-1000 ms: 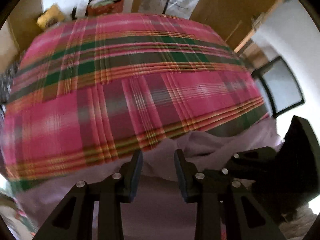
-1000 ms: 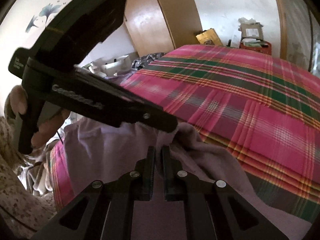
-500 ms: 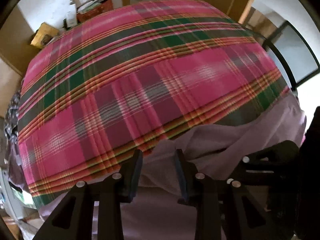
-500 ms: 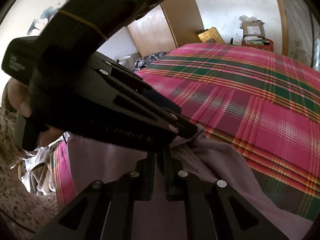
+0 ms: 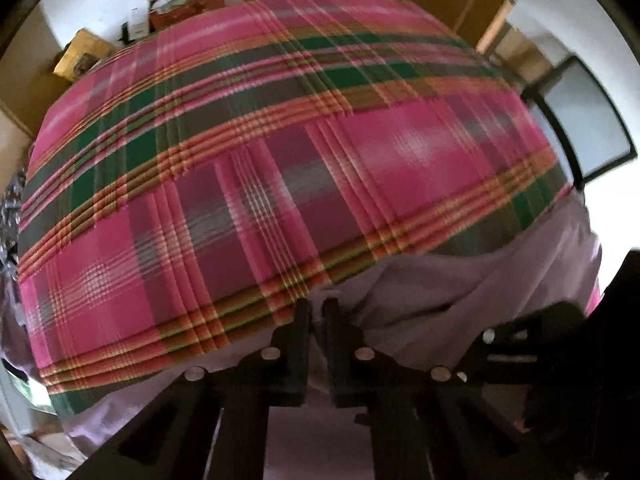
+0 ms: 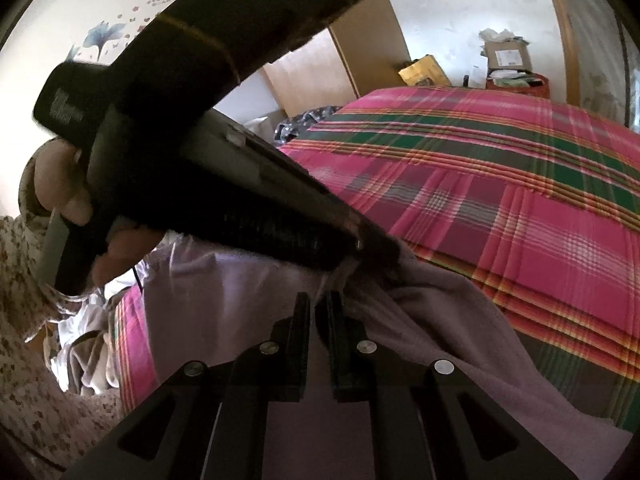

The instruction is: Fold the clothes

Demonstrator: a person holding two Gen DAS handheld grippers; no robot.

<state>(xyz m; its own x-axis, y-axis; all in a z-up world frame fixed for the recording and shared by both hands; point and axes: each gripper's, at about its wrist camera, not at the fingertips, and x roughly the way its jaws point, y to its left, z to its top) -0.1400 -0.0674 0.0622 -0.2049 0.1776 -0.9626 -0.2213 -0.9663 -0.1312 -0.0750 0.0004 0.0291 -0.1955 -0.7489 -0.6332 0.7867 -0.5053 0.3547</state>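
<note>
Left claw [image 5: 316, 312] has just closed, pinching the lilac garment [image 5: 460, 292].

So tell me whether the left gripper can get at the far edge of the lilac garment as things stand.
Probably yes: the left gripper has just been closing and already pinches that edge of the lilac garment, close beside the right gripper, which also grips it. Nothing blocks it.
</note>
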